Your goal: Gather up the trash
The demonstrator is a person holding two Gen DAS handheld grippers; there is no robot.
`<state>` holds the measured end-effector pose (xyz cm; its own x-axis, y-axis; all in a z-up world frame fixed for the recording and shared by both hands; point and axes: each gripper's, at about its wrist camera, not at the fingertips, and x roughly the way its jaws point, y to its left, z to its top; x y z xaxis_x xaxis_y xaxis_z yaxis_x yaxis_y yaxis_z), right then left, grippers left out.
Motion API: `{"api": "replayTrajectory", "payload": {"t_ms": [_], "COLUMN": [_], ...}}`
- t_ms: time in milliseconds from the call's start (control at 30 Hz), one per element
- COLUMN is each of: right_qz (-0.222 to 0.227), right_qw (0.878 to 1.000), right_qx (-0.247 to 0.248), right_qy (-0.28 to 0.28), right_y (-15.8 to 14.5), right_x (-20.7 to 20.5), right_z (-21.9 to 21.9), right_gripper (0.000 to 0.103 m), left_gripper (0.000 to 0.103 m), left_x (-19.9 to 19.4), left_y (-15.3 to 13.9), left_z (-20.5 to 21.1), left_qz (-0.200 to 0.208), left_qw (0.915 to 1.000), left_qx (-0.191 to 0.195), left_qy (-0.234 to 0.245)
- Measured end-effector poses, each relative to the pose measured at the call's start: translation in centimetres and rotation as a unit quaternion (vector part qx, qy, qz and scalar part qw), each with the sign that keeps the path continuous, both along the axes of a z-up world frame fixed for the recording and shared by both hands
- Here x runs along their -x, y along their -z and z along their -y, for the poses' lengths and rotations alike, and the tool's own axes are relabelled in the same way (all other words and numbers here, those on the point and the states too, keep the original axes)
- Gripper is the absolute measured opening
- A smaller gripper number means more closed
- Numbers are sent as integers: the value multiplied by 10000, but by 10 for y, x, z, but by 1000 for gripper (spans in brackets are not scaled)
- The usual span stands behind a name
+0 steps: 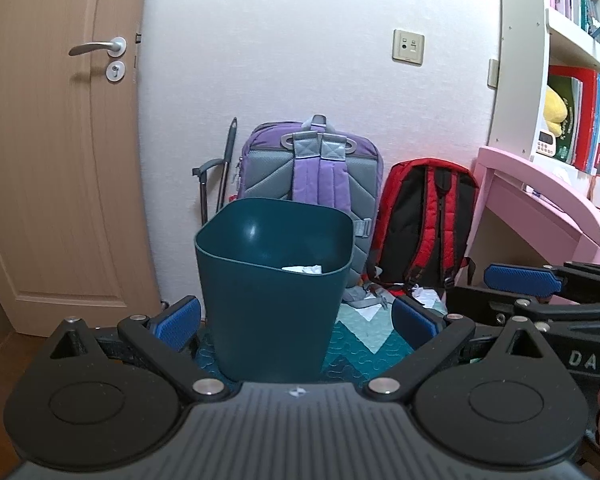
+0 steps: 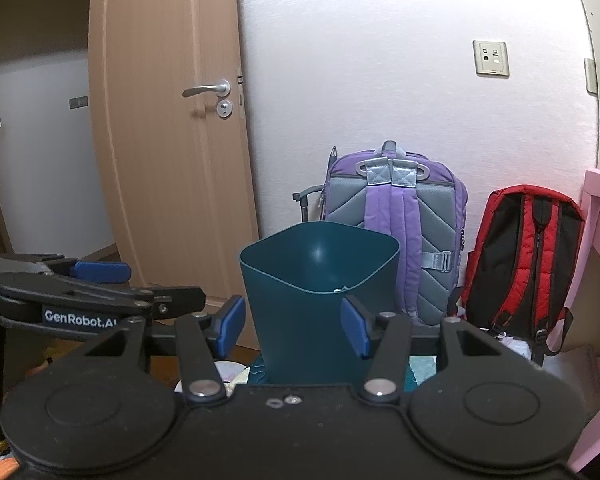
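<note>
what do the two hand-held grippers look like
Both match: the left hand-held gripper and the right hand-held gripper have matte black bodies, round pivot discs, silver rivets, angled link arms and ribbed blue finger pads. White side lettering on one reads GenRobot.AI.

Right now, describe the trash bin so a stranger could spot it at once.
Find the white wall beside the wooden door. Two backpacks lean there, purple and red; the bin stands before the purple one: dark teal, open-topped, rounded-square plastic.
</note>
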<state>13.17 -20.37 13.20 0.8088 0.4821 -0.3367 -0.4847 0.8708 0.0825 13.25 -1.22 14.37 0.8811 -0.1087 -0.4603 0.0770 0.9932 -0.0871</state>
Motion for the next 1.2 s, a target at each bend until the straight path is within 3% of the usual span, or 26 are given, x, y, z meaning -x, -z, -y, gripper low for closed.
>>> {"api": "replayTrajectory", "payload": {"t_ms": [1200], "right_qz": [-165], "right_qw": [9998], "right_qx": [-21], "right_qy": [86], "right_y": [14], "right_x": [-16], "right_z": [-8], "right_gripper": [54], "left_gripper": [102], "left_x": [-9], "left_y": [7], "left_z": [-3], "left_qz": [150], "left_qw": [9999], "left_qx": [9], "left_qy": [-56]}}
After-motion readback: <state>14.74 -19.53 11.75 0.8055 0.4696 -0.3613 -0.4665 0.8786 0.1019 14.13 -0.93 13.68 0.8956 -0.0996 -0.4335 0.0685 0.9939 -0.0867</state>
